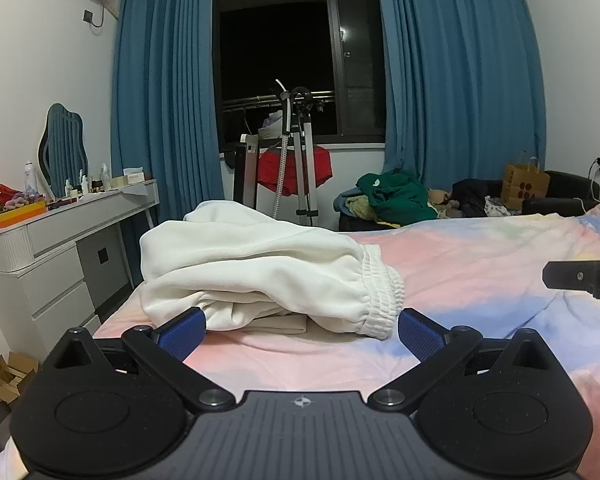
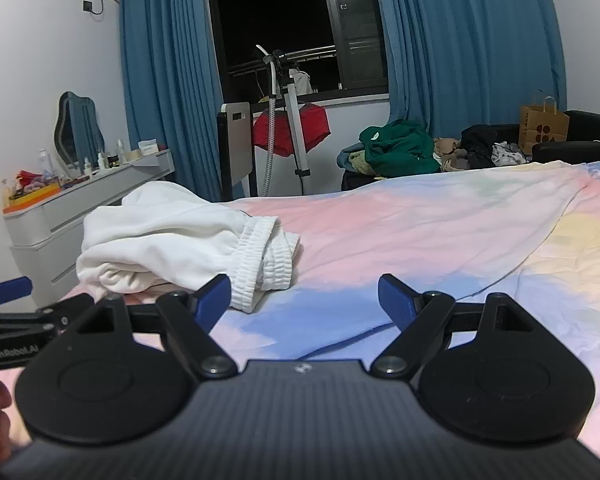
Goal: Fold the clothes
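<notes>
A: Left wrist view, item one?
B: White trousers [image 1: 255, 276], bunched on the bed [image 1: 480, 248] at its dresser-side edge. Left gripper [image 1: 300, 330] just short of them, jaws apart, nothing held.
A: Right wrist view?
B: Same trousers, left of the right gripper [image 2: 304, 300]; jaws wide, empty, over bare sheet.
A: Handling?
B: Likely soft, light, limp fleece. Best hold: the ribbed elastic waistband [image 2: 265, 258], nearest both grippers.
</notes>
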A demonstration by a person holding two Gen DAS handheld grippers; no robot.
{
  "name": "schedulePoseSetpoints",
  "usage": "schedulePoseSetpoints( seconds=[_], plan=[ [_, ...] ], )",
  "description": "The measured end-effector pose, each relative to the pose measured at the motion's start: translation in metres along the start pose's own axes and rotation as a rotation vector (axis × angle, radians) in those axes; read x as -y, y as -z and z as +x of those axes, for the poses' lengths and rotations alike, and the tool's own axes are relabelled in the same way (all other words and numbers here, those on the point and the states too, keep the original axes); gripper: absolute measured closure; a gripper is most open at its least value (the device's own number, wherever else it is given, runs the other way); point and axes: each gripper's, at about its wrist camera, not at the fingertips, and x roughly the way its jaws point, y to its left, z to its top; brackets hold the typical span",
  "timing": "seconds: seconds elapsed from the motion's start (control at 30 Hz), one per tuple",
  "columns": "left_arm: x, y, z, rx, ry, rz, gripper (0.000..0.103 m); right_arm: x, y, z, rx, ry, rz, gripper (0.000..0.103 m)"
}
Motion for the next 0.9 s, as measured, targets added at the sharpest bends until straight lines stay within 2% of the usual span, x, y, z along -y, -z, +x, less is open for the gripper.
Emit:
schedulePoseSetpoints(
  seconds=[0.47,0.9],
  plan=[
    [-0.006,0.0026,0.0025,-0.006,0.003,-0.042,0.0,0.0017,-0.0013,0.0009,0.011,0.001,0.017,0.021],
    [-0.0013,0.0096,0.01,-0.034,-0.007,-0.018,0.001,0.0089,-0.0027,-0.0054,0.029,-0.005,0.039,0.021]
  ],
)
